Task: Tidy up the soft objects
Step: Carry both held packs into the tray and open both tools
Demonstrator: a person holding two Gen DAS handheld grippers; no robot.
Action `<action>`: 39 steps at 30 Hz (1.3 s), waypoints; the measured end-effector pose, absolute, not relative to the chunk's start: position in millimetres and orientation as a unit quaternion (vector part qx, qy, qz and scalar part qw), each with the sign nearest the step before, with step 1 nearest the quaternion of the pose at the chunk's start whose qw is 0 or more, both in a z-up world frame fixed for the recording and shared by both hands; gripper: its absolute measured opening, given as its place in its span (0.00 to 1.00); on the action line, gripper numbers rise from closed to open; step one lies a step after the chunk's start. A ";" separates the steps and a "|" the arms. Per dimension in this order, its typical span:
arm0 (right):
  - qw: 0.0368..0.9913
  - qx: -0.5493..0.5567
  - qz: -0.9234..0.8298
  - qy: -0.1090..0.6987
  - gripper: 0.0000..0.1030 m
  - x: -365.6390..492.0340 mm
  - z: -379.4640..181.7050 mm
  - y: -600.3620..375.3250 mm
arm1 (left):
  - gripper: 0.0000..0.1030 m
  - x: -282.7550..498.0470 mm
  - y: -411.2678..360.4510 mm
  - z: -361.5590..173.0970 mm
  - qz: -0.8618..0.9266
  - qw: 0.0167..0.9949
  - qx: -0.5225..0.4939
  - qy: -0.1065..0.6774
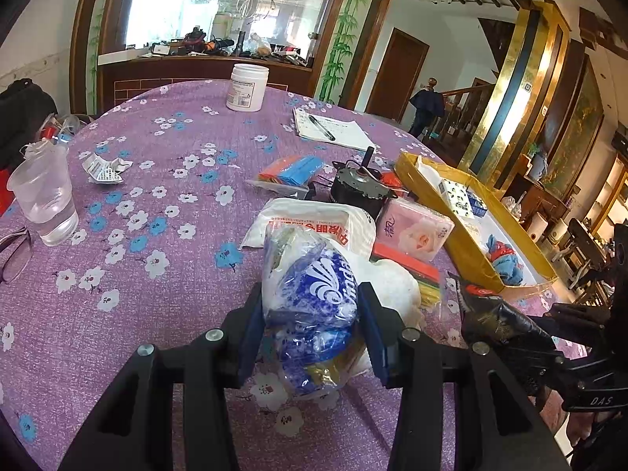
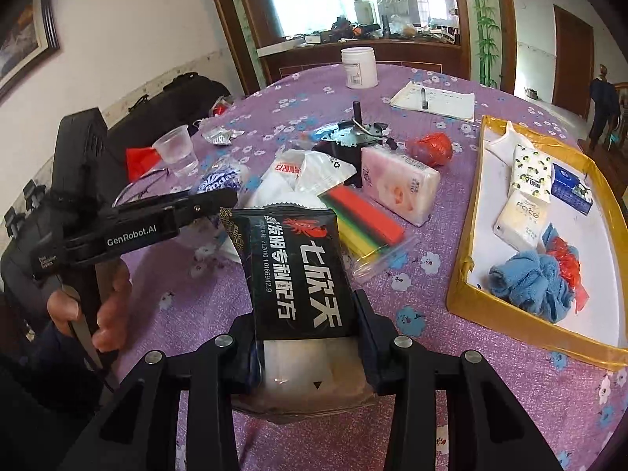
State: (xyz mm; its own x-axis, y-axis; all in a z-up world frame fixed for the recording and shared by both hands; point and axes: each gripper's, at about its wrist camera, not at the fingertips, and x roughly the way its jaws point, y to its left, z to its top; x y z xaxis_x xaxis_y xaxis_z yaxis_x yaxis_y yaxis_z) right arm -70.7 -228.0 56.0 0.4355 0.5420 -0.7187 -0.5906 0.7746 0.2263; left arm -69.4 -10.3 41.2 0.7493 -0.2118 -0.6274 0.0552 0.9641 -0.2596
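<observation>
**Soft packs gripped in both tools, box at right part filled**

Soft items sit mid-frame on the purple floral bench (image 1: 165, 180). Left wrist view, left to right:
- Far left: clear plastic cup (image 1: 43, 200) with water, glasses just below it at the frame edge.
- Crumpled wrapper (image 1: 104, 168) right of the cup, apart from it.
- White jar (image 1: 248, 87) at upper centre, near the far edge of the bench.
- Left tool (image 1: 310, 333), lower centre: blue pads pressed on either side of a blue-and-white plastic pack (image 1: 314, 294), partly closed around it.
- Behind it: white bag with red print (image 1: 314, 219), black motor (image 1: 355, 188), pink tissue pack (image 1: 416, 231).
- Notepad with pen (image 1: 329, 127) upper right of centre.
- Yellow-rimmed box (image 1: 463, 251) at right.

Right wrist view, left to right:
- Left tool again at left, seen from the side, with a hand (image 2: 106, 306) on its grip.
- Right tool (image 2: 306, 337), lower centre: closed to a narrow gap, clamping the lower end of a black sachet (image 2: 298, 267) with a red crab logo; sachet stands tilted, upper end leaning away from the camera.
- Striped cloth pack in clear wrap (image 2: 369, 227) just right of the sachet; red bag ball (image 2: 433, 149) beyond the pink pack.
- Box at right holds three tissue packs (image 2: 530, 174), a blue towel (image 2: 530, 278) and a red scrap touching it.
</observation>
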 end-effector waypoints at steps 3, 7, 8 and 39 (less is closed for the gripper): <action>0.847 -0.017 0.334 0.413 0.42 -70.6 55.9 -230.4 | 0.43 -70.8 -11.8 41.7 -0.070 0.930 -0.109 0.344; 0.853 0.000 0.330 0.406 0.42 -72.8 61.3 -239.4 | 0.43 -72.0 -14.1 42.6 -0.063 0.932 -0.100 0.342; 0.855 0.003 0.328 0.403 0.42 -73.1 63.0 -242.9 | 0.43 -72.3 -14.5 42.9 -0.062 0.933 -0.097 0.342; 0.902 0.168 0.141 0.371 0.42 -12.0 93.3 -425.7 | 0.43 -8.1 -206.0 107.9 -0.224 0.903 0.002 0.367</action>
